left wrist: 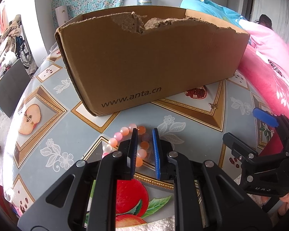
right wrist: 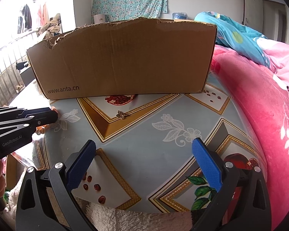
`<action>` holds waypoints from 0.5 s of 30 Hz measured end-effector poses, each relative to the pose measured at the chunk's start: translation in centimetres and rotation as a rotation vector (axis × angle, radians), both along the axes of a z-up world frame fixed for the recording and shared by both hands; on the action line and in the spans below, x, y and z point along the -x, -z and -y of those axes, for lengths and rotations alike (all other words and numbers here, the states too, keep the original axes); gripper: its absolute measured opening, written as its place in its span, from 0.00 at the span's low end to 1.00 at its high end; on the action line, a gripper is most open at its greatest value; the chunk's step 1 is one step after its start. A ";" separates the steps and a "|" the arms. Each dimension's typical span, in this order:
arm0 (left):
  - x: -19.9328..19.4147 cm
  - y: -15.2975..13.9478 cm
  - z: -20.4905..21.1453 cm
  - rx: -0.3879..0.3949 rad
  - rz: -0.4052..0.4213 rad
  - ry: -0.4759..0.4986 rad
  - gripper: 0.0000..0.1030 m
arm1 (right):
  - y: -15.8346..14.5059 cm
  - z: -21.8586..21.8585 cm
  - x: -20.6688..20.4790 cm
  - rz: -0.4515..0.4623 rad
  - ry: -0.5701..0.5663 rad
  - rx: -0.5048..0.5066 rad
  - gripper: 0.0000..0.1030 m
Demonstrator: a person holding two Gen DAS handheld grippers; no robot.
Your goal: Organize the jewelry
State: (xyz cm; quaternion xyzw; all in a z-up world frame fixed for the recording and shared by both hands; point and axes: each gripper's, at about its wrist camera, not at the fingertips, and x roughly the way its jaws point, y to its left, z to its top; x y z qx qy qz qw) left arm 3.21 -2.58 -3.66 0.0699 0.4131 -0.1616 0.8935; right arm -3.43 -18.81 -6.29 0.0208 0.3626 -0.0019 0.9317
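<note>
Two fingers (left wrist: 134,150) straddle the bead bracelet's (left wrist: 125,144) edge near the box (left wrist: 144,61).

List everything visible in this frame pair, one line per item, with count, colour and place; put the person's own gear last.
bead bracelet: one, pink, orange and white beads, on the table, part of its loop between the left gripper's fingers.
flower charm: one, bronze, on the table in front of the box, apart from both grippers.
cardboard box: one, brown, torn top edge, printed www.anta.cn, at the table's far side.
table: one, grey-blue fruit-print cover.
blanket: one, pink, right of the table.
floral cloth: one, teal, on the back wall.
left gripper: one, black with blue pads, jaws narrow around the bracelet.
right gripper: one, black with blue pads, jaws wide, nothing held.
</note>
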 end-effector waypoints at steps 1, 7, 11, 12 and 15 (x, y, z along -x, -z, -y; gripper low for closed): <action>0.0 0.0 0.1 -0.003 0.000 -0.001 0.14 | 0.0 0.0 0.0 0.000 0.001 0.000 0.94; -0.1 0.1 0.7 -0.018 0.001 -0.004 0.14 | -0.1 -0.1 -0.1 -0.006 0.015 0.004 0.94; -0.1 0.2 0.8 -0.017 0.002 -0.007 0.14 | -0.1 -0.1 0.1 -0.002 0.017 0.000 0.94; -0.1 0.2 0.8 -0.019 0.003 -0.007 0.14 | -0.2 0.0 0.1 0.000 0.021 -0.001 0.94; -0.1 0.2 0.9 -0.021 0.001 -0.010 0.14 | -0.1 0.4 0.3 0.003 0.028 -0.015 0.94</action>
